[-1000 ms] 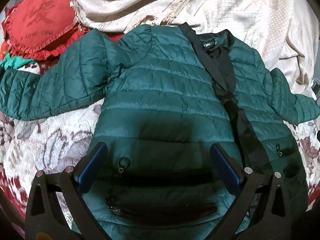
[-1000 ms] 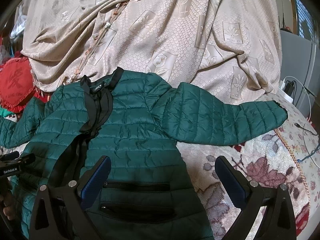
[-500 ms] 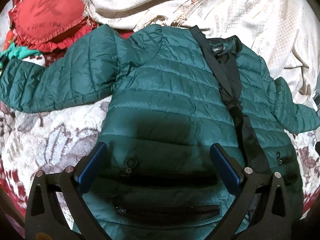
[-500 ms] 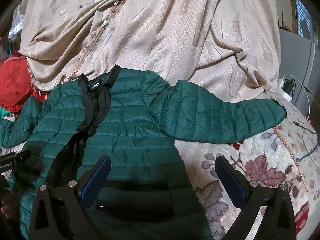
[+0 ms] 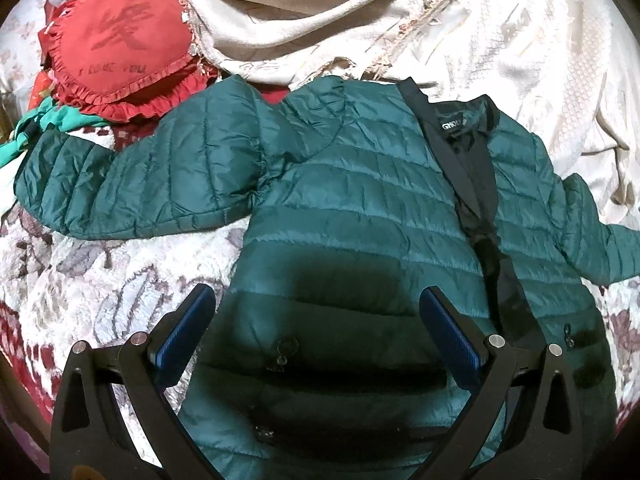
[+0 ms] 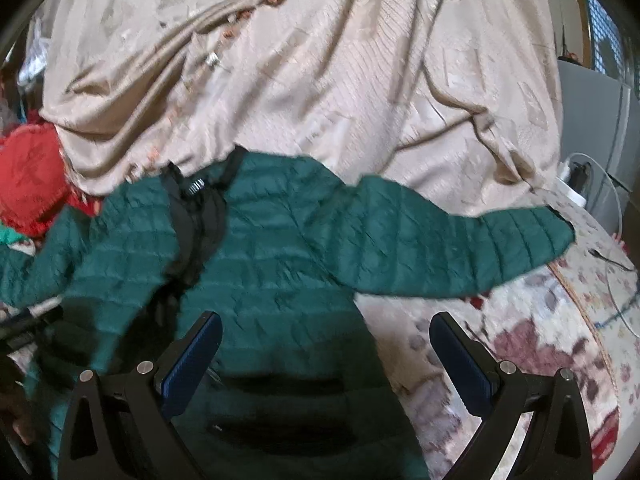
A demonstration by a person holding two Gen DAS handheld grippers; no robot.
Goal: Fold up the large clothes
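**Green Jacket Lying Spread on Bed, Both Grippers Standing Wide and Empty**

A floral bedspread (image 5: 100,280) is covering the bed, patterned in white, grey and dark red. A beige embossed cloth (image 6: 340,80) is lying heaped along the far side, its lower edge touching the jacket's collar area.

The quilted green jacket (image 5: 360,208) is lying face up across the bedspread, front partly open, black lining and collar label showing. Its one sleeve (image 5: 132,188) is stretching out to the left in the left wrist view; its other sleeve (image 6: 460,248) is reaching out to the right in the right wrist view, the cuff lying near the bed's edge. Two zipped pockets are showing on the lower front panels.

A red frilled cushion (image 5: 120,48) is sitting beyond the left sleeve, partly tucked under the beige cloth.

The left gripper (image 5: 316,332) is hovering over the jacket's lower front, jaws spread wide, gripping nothing. The right gripper (image 6: 324,360) is hovering over the jacket's hem edge and the adjoining bedspread, jaws likewise spread wide and empty. The right wrist view is blurred.
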